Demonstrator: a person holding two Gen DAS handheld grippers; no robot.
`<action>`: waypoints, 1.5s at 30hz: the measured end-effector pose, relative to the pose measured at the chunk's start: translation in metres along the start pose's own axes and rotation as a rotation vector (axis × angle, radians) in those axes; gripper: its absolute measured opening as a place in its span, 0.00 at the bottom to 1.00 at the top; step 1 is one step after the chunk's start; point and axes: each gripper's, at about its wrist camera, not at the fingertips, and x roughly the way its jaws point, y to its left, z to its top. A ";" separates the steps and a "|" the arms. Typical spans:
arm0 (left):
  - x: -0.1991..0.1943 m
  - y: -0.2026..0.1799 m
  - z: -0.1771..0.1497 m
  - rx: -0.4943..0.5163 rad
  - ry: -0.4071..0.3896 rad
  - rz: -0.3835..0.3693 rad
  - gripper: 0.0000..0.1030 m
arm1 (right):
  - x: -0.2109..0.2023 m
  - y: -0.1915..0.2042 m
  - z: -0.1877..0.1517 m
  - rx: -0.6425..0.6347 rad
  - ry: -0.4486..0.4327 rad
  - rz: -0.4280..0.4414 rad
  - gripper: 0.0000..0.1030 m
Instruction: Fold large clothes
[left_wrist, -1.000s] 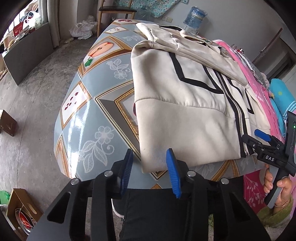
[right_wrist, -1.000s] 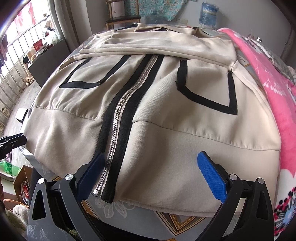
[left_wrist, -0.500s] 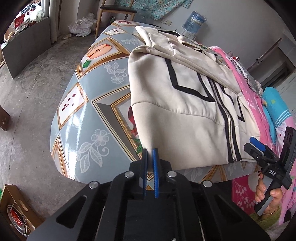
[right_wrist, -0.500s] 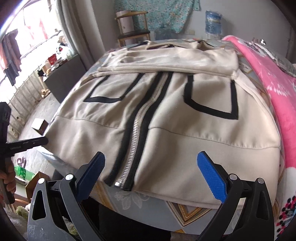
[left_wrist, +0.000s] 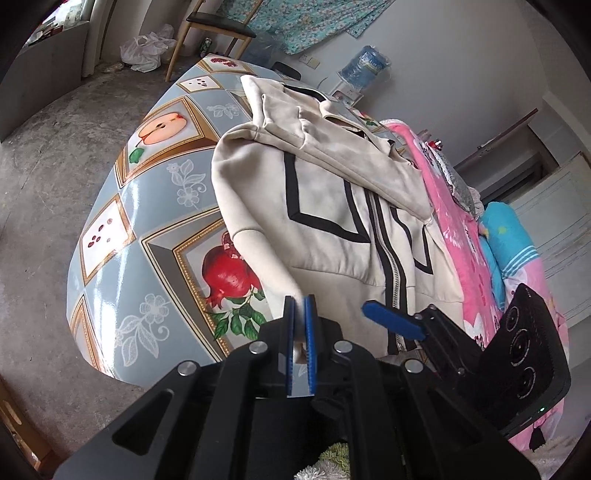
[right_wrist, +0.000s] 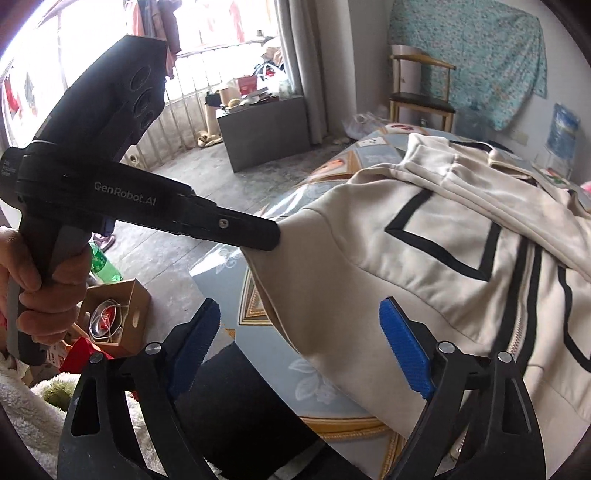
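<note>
A cream zip jacket (left_wrist: 325, 206) with black stripes lies front-up on the table (left_wrist: 155, 221), which has a fruit-print oilcloth. My left gripper (left_wrist: 300, 332) is shut on the jacket's near left hem corner and holds it a little above the table. In the right wrist view the left gripper (right_wrist: 273, 236) pulls that corner of the jacket (right_wrist: 424, 266) up into a peak. My right gripper (right_wrist: 299, 332) hovers at the near hem just beside it. Its jaws are closing with the hem edge between them, and the pads are clear of the cloth. One of its blue fingers (left_wrist: 391, 321) shows beside the left gripper.
A pink blanket (left_wrist: 458, 236) lies along the table's right side. On the floor to the left sit a cardboard box (right_wrist: 118, 314) and a green bottle (right_wrist: 103, 262). A grey cabinet (right_wrist: 262, 129), a chair (left_wrist: 218, 33) and a water bottle (left_wrist: 364, 66) stand farther off.
My left gripper shut on the hem corner and lifted it off the table. My right gripper swung left from the jacket's middle to the left corner, and its jaws narrowed.
</note>
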 end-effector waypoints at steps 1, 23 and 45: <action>0.000 -0.001 0.000 0.003 -0.001 -0.003 0.05 | 0.003 0.002 0.000 -0.006 0.005 -0.005 0.76; 0.029 0.037 0.024 -0.250 0.139 -0.176 0.51 | 0.008 -0.014 -0.001 0.136 0.000 0.026 0.05; 0.069 0.028 0.031 -0.214 0.243 -0.127 0.40 | 0.000 -0.002 -0.008 0.086 -0.014 -0.011 0.05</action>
